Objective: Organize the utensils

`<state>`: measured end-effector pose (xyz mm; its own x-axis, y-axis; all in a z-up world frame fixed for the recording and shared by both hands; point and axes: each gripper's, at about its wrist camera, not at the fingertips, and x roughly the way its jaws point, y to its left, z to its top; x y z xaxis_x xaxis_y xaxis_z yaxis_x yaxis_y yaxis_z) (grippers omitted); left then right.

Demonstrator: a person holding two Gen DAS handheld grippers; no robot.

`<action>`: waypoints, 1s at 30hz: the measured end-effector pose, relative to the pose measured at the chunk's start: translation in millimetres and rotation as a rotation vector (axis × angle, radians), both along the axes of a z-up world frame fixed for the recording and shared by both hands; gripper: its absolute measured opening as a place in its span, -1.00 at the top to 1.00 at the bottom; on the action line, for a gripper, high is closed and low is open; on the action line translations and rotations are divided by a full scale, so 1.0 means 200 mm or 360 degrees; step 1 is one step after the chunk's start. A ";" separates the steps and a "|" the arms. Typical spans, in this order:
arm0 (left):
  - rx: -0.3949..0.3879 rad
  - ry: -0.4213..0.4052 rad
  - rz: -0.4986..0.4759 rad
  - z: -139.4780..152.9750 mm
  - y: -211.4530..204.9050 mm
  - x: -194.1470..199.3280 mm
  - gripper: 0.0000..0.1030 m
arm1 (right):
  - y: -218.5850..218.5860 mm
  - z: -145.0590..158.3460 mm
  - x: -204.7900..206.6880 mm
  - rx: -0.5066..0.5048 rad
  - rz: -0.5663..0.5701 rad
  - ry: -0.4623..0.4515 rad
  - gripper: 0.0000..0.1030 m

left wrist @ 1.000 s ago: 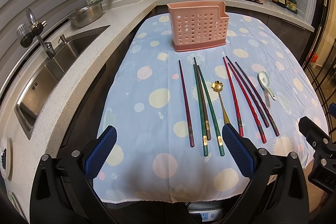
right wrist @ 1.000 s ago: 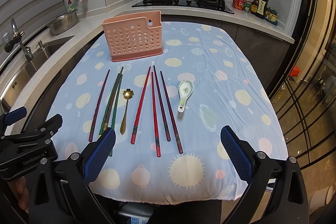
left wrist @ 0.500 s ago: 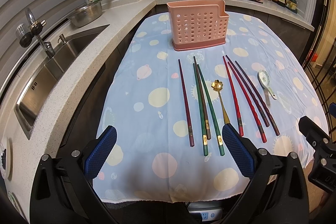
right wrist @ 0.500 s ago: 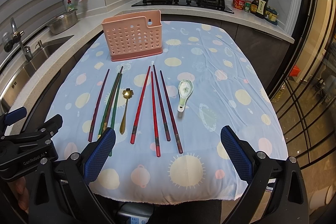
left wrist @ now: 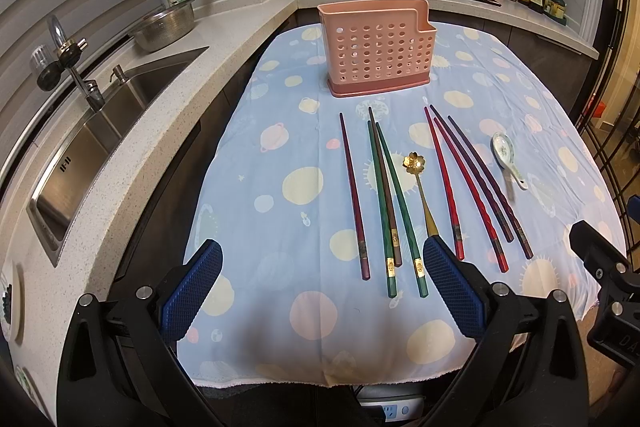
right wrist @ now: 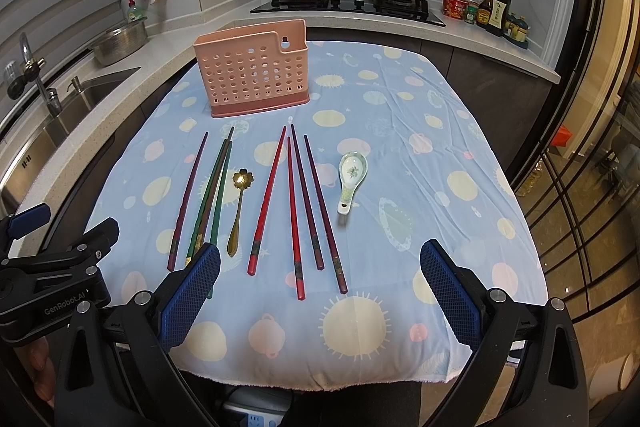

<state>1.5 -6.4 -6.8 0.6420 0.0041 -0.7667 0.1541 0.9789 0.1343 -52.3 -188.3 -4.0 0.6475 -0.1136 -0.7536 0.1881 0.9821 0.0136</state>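
The left gripper (left wrist: pixel 320 291) has a black frame of angled struts with triangular cut-outs, fastened by round silver screws. Its two fingers end in blue pads (left wrist: pixel 192 291) with a fine cross-hatched grip texture. The right gripper (right wrist: pixel 318 297) is built the same way: black struts, silver screw heads, blue textured pads (right wrist: pixel 450 301). In the right wrist view, the left unit's black body carries white lettering reading "GenRobot.AI" and a small blue tab at its upper edge. Fingertips of a hand (right wrist: pixel 42 373) show beneath it.
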 end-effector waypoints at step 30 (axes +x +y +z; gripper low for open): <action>-0.0162 0.0259 0.0077 -0.27 0.08 0.26 -0.86 | -0.27 -0.17 0.17 0.0088 -0.0164 0.0031 -0.86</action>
<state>52.7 8.9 -61.0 0.5106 -0.0510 -0.8583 0.1183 0.9929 0.0114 -17.4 -241.7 -38.1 0.6198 -0.1367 -0.7728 0.2889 0.9553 0.0628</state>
